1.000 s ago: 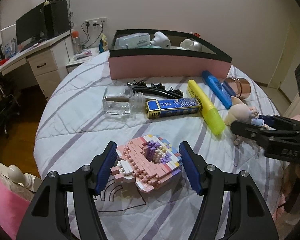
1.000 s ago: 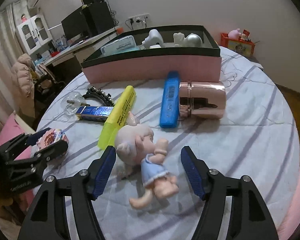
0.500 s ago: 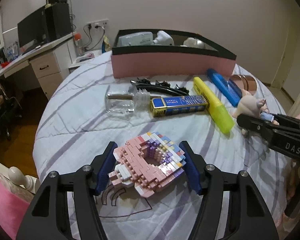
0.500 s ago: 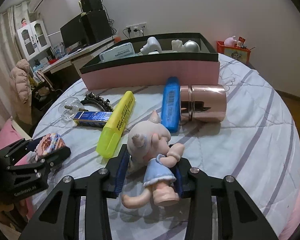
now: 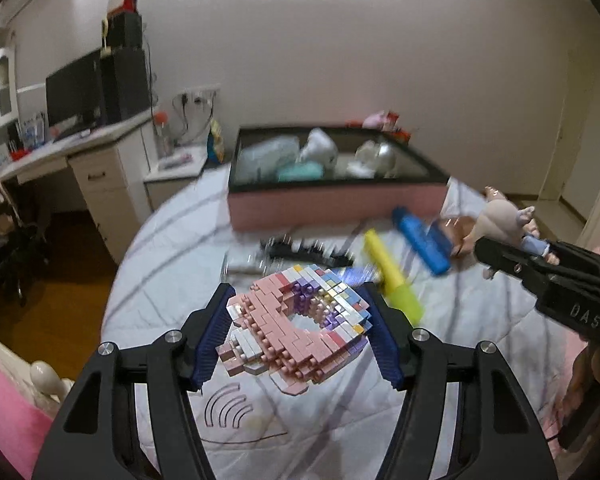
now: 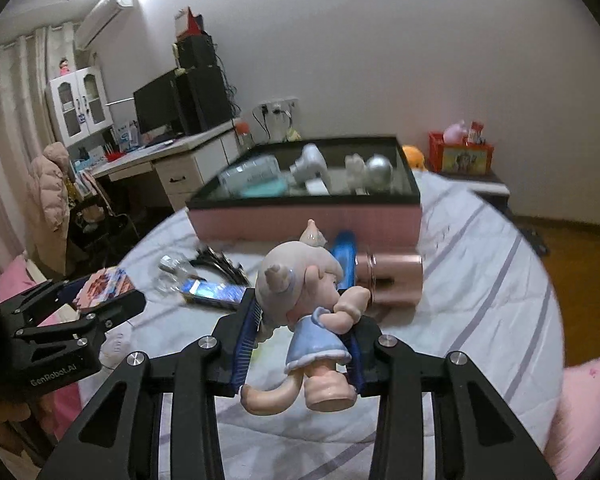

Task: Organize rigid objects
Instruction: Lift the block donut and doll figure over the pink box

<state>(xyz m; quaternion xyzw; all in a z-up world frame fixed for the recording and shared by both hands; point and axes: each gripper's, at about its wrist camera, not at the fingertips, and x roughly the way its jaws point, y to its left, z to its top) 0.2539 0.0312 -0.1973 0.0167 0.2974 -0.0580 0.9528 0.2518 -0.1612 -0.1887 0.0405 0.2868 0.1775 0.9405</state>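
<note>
The brick-built model (image 5: 296, 320), a pink, white and purple block figure, sits clamped between the blue pads of the left gripper (image 5: 298, 334), lifted clear above the striped bedsheet (image 5: 460, 320). In the right wrist view the same model (image 6: 102, 286) shows at the far left, pinched in the left gripper (image 6: 100, 300).

The right gripper (image 6: 300, 340) is clenched on a pig figurine (image 6: 308, 304) in a blue dress, its pads pressing the body from both sides with the legs and tail hanging below; the figurine is held up off the bed. From the left wrist view that figurine (image 5: 504, 220) appears at the right edge, sticking up out of the right gripper (image 5: 532, 248).

On the bed beyond both grippers stands a pink storage box (image 5: 336, 204) with a dark rim, holding a pale packet, a teal item, white figures and a silver ball. In front of it, lying on the sheet, are a yellow highlighter (image 5: 392, 276), a blue marker (image 5: 420, 240), a black hairband (image 5: 304, 250), a rose-gold cylinder (image 6: 392, 280), a blue carton (image 6: 214, 292) and a clear glass bottle (image 6: 170, 276). These are blurred by motion. A desk (image 5: 80, 148) with a monitor stands at the left against the wall.
</note>
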